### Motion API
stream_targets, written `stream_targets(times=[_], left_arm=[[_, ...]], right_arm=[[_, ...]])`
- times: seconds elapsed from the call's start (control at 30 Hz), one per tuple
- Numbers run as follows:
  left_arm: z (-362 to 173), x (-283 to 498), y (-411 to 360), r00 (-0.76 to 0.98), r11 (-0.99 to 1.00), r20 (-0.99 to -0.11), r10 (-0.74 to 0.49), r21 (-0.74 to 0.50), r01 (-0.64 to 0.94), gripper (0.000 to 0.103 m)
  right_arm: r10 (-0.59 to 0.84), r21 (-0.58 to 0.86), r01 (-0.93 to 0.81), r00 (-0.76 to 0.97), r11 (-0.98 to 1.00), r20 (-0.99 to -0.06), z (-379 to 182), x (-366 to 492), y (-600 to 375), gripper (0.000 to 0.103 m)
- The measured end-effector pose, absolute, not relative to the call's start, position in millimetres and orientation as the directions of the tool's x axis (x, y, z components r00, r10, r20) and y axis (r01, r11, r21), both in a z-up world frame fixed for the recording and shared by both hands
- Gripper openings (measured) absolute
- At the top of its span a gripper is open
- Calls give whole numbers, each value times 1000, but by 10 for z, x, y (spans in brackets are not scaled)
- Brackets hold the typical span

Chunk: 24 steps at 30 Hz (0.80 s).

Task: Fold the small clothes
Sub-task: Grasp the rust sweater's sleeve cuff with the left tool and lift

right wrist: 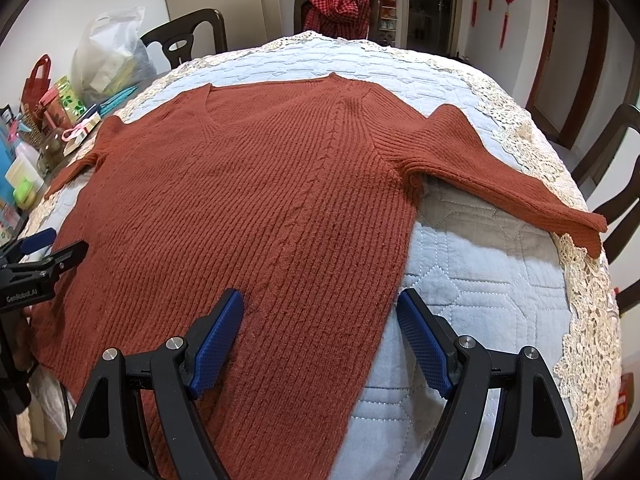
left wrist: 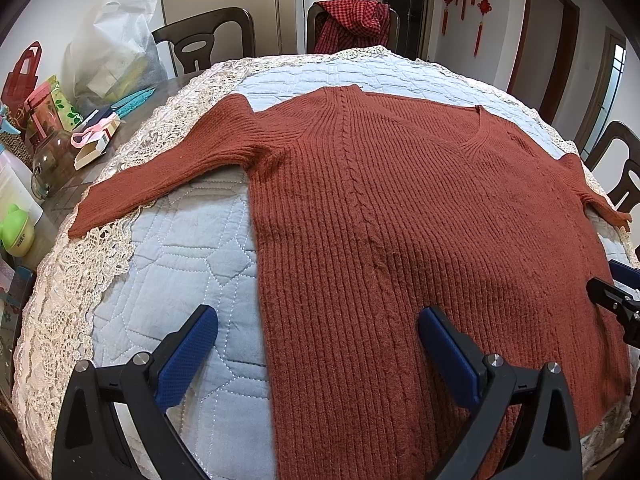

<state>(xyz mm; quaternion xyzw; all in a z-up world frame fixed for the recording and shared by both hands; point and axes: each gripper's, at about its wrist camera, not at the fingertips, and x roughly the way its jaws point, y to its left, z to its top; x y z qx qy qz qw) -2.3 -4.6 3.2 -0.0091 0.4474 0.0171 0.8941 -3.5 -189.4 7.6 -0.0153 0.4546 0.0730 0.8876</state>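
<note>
Hovering, both spread wide: left gripper (left wrist: 318, 344) and right gripper (right wrist: 320, 330), straddling rust ribbed V-neck sweater (left wrist: 400, 200) side edges; gripping hem corners evenly advised.

quilted cover (left wrist: 168, 264), checked cloth (left wrist: 356, 20) over chair, table clutter (left wrist: 60, 120)

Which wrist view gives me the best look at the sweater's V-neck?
The right wrist view: the sweater's V-neck sits whole near the frame's upper middle. The left wrist view shows the neckline too, pushed rightward and more distorted.
</note>
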Motion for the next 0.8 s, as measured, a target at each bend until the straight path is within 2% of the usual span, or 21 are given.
stream_targets(times=[0.43,0.53,0.8], left_arm=[[206,35,248,650,996,-758,50,-13,-92,98],[228,80,461,659,989,-748,79,-27,-149,96],[103,208,1368,634,913,-753,175,-117,-391,82]], right_arm=[[154,40,-194,618,980,-771,278,26,-1705,79],[174,40,-224,624,974,-762,309,80,-1607,79],[220,46,-288,608,957,-763,272,186,-1385,79]])
